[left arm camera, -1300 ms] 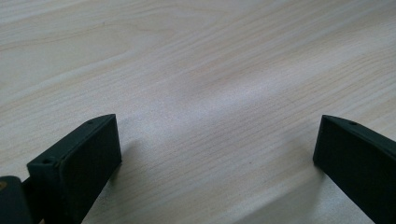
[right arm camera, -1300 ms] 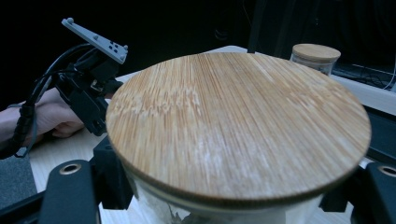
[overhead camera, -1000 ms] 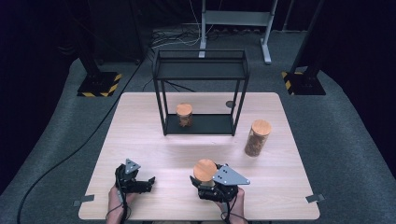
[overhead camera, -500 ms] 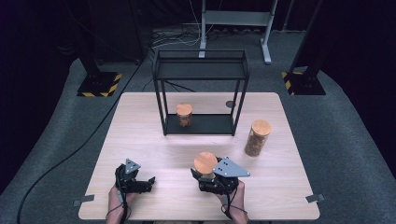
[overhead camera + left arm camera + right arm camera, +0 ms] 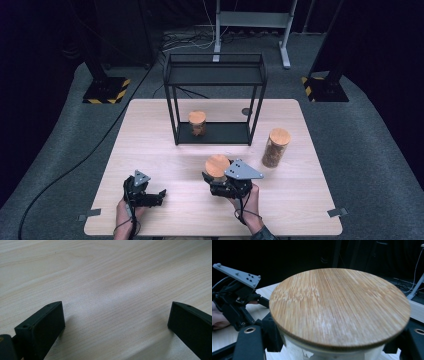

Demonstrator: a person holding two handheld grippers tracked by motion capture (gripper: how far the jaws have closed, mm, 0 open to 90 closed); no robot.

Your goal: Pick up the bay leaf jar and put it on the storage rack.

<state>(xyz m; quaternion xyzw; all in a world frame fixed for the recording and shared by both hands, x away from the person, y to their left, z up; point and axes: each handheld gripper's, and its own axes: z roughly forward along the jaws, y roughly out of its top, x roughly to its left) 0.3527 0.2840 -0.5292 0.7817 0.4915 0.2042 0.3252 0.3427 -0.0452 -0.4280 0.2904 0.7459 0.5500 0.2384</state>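
My right gripper (image 5: 218,175) is shut on a clear jar with a round bamboo lid (image 5: 217,165), near the table's front middle. In the right gripper view the lid (image 5: 339,305) is close up, with the black jaws pressed on the glass just beneath it on both sides. What the jar holds is hidden. My left gripper (image 5: 161,196) rests low at the front left, open, with bare wood between its jaws (image 5: 115,322). It also appears at the left of the right gripper view, left gripper (image 5: 237,302).
A black wire-frame rack (image 5: 215,75) stands at the table's far middle, with a bamboo-lidded jar (image 5: 197,122) on its lower shelf. Another filled jar (image 5: 275,147) stands to the rack's right. The light wooden table (image 5: 150,135) ends close behind both hands.
My right gripper has carried the jar a little up and away from the front edge. The left gripper has stayed where it was.
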